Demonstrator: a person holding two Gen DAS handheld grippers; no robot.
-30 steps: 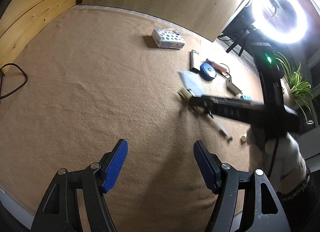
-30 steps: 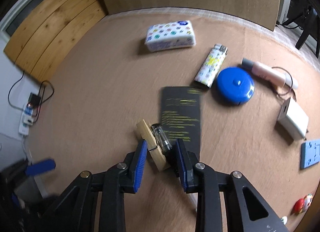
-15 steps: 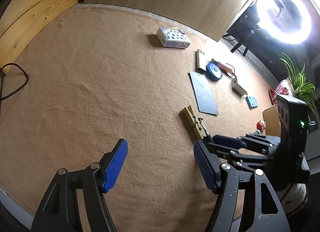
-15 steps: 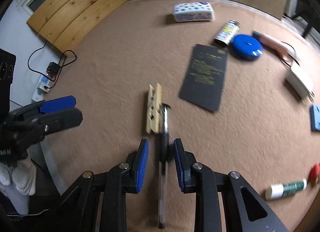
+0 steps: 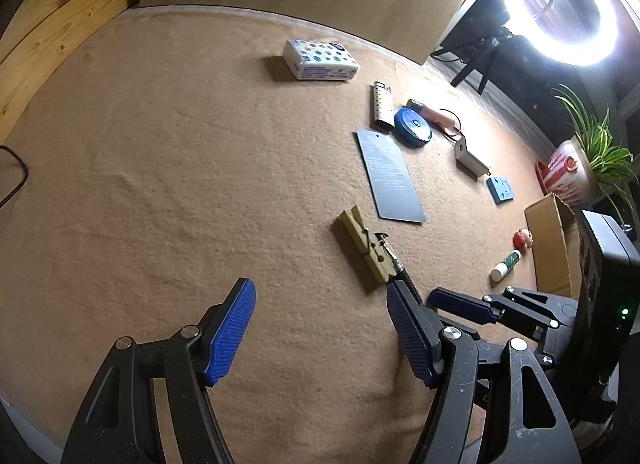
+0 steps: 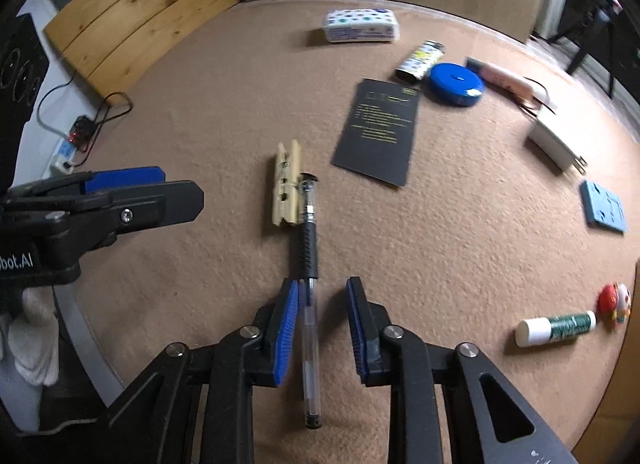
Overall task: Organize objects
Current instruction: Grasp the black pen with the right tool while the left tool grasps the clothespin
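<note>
Right tool [image 6: 322, 300] closing around our pen [image 6: 310, 328], pads not yet pressing; left tool [image 5: 320, 328] gapes empty beside the clothespin [image 5: 362, 242].

On the surface [image 6: 200, 104], a pen [image 6: 310, 296] lies pointing near to far, its far end just right of a clothespin [image 6: 286, 184]. Farther right lies a card [image 6: 378, 132]. Beyond it sit a lighter [image 6: 420, 60] and a tape measure [image 6: 456, 84], side by side. A tissue pack [image 6: 362, 26] lies farthest back. A glue stick [image 6: 556, 327] lies near right.
</note>
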